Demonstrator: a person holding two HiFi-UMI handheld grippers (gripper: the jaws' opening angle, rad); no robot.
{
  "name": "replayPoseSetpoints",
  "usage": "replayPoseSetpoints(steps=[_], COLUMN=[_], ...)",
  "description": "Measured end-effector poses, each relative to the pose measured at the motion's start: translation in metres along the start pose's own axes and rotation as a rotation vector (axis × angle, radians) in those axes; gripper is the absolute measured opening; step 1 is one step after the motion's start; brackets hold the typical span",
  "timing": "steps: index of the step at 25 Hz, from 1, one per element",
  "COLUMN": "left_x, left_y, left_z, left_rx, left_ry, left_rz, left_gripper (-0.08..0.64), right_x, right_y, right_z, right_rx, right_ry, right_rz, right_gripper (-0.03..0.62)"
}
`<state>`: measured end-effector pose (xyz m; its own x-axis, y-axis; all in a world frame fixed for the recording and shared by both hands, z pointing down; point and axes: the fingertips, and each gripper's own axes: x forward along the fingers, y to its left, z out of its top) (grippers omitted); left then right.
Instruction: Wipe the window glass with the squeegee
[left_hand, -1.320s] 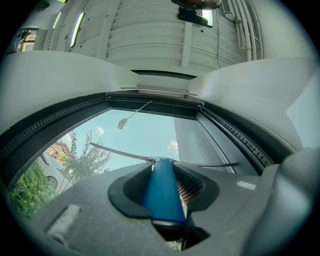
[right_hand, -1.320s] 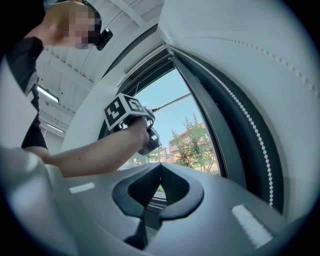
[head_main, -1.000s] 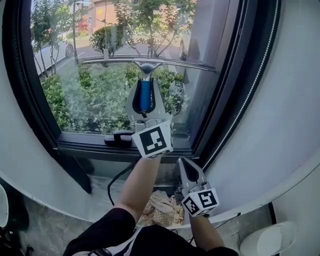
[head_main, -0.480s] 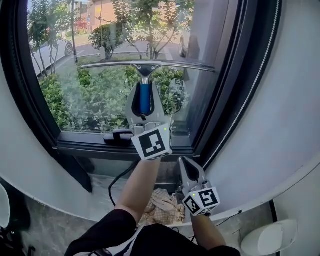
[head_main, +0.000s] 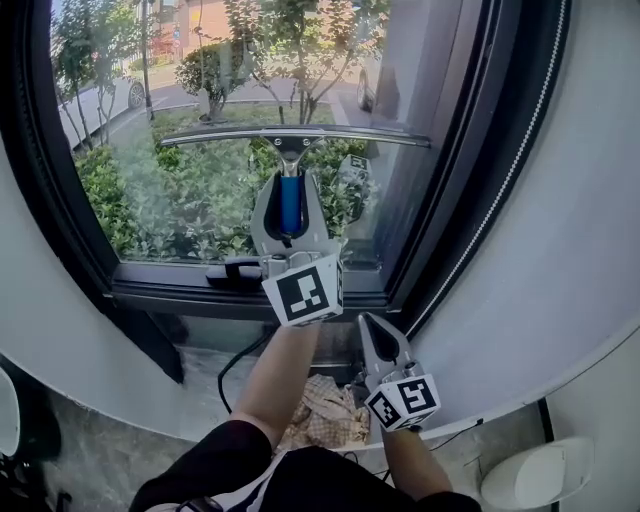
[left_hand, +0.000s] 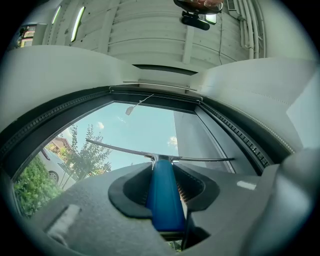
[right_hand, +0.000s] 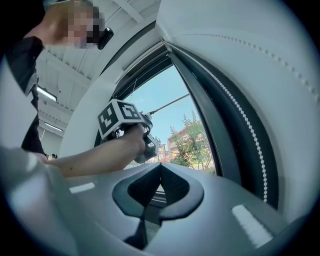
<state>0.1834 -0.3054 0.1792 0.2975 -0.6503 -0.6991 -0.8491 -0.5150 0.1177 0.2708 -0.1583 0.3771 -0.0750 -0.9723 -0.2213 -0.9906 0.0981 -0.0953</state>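
The squeegee has a blue handle (head_main: 290, 203) and a long metal blade (head_main: 292, 134) lying flat across the window glass (head_main: 180, 170), about halfway up the pane. My left gripper (head_main: 289, 200) is shut on the blue handle (left_hand: 164, 197), and the blade (left_hand: 150, 151) spreads out to both sides beyond the jaws. My right gripper (head_main: 372, 332) hangs low below the sill, shut with nothing between its jaws (right_hand: 159, 167). The left gripper's marker cube (right_hand: 120, 116) and the forearm show in the right gripper view.
A dark window frame (head_main: 440, 220) borders the glass, with a black latch handle (head_main: 235, 271) on the sill. A checked cloth (head_main: 325, 412) lies below near my right gripper. White curved wall (head_main: 560, 250) runs to the right. A black cable (head_main: 235, 355) hangs under the sill.
The squeegee blade has slid down the glass a little with my left gripper. The right gripper has stayed in place.
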Motion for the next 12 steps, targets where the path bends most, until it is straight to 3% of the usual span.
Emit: replayPoseSetpoints(steps=[12], left_x=[-0.013], left_y=[0.002], left_z=[-0.008], left_rx=[0.014], left_ry=[0.029], left_rz=[-0.008], left_gripper=[0.132], right_x=[0.004], right_y=[0.006], right_z=[0.0], right_rx=[-0.003], right_ry=[0.003], right_rz=[0.006], right_gripper=[0.006])
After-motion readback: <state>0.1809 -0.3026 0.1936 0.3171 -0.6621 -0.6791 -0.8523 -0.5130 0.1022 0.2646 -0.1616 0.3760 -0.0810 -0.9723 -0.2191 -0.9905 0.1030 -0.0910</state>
